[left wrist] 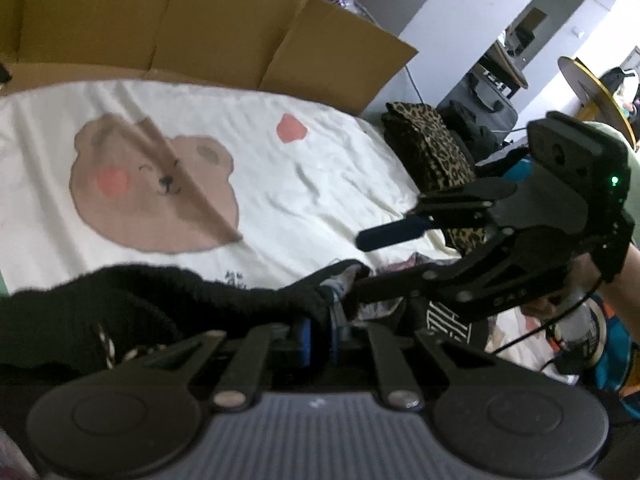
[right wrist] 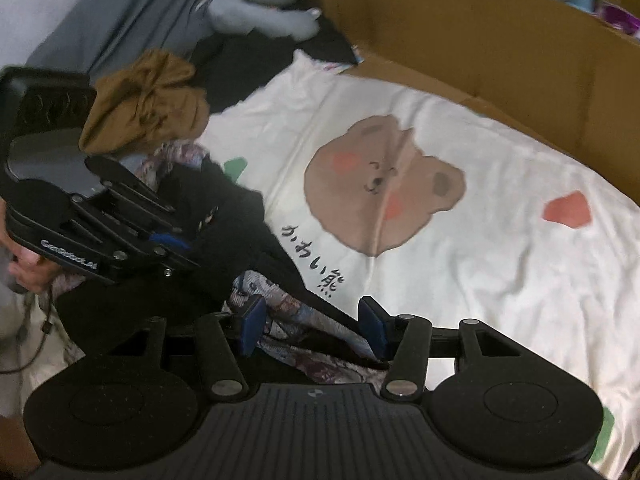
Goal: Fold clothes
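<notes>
Up close, the left gripper (left wrist: 318,334) has its blue pads (left wrist: 306,340) clenched on an edge of the black knit (left wrist: 160,296), a dark woolly garment that runs off to the left of that view and hangs bunched over the sheet (left wrist: 280,168). Right gripper (right wrist: 314,326): jaws stand apart, blue pads (right wrist: 252,326) either side of a patterned cloth (right wrist: 304,328) with black cloth beside it; the fabric lies between them, but the view is blurred, so whether the pads press on it I cannot tell. Probably not gripped. In the left view the right gripper (left wrist: 374,256) shows from the side, jaws spread, upper finger clear of the cloth, the lower one reaching into the fabric. A hand (right wrist: 28,268) holds the left tool. Black knit (right wrist: 216,240) is heaped at the sheet's near-left corner, over a floral piece (right wrist: 180,160). Cream sheet (right wrist: 480,280) bears a brown bear face (right wrist: 380,188), a red patch (right wrist: 568,208) and dark script. Brown garment (right wrist: 144,104) lies crumpled beyond the heap. Cardboard (right wrist: 500,40) walls the sheet's far edge. Leopard-print cloth (left wrist: 432,144) sits folded past the sheet's right end.
</notes>
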`<action>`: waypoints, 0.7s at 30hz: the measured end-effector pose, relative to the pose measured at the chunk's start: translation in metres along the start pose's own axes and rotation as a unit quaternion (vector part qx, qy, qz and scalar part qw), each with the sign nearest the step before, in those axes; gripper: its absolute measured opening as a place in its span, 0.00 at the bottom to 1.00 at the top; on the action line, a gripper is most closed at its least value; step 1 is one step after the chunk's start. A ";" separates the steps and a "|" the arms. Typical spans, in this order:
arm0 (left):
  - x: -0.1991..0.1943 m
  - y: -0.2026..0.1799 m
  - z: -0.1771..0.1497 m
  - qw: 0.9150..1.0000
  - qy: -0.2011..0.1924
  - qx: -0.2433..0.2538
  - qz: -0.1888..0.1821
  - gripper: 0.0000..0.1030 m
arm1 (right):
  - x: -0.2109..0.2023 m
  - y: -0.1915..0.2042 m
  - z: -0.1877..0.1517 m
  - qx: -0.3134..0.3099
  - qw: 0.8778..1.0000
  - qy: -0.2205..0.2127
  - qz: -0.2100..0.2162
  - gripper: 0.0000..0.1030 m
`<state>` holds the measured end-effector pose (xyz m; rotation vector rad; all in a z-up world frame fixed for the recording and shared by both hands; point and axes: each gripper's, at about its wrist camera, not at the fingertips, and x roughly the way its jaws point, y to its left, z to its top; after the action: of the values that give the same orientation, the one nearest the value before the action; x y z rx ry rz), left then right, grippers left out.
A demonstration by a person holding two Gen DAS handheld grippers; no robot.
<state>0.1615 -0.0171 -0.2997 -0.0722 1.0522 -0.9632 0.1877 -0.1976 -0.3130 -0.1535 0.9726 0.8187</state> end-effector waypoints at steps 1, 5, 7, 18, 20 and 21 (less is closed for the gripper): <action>0.000 0.001 -0.002 1.000 0.001 0.000 -0.001 0.09 | 0.005 0.002 0.000 -0.007 1.000 0.003 0.003 0.57; 0.001 0.005 -0.007 1.000 0.004 -0.004 -0.006 0.09 | 0.023 0.015 -0.006 -0.055 0.998 0.029 0.013 0.32; 0.003 0.008 -0.008 1.000 0.011 -0.016 -0.006 0.11 | 0.029 0.019 -0.009 -0.068 0.997 0.038 0.011 0.02; 0.010 0.060 -0.010 0.967 -0.017 -0.246 -0.061 0.46 | 0.016 0.028 -0.013 -0.085 0.996 0.021 -0.005 0.01; 0.012 0.060 -0.008 0.967 -0.015 -0.246 -0.068 0.45 | 0.016 0.029 -0.013 -0.089 0.996 0.022 -0.006 0.01; 0.013 0.060 -0.007 0.967 -0.015 -0.245 -0.069 0.42 | 0.016 0.029 -0.013 -0.090 0.996 0.022 -0.006 0.01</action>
<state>0.1958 0.0126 -0.3413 -0.5718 1.2510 -0.8037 0.1634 -0.1749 -0.3262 -0.3336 0.9372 0.8957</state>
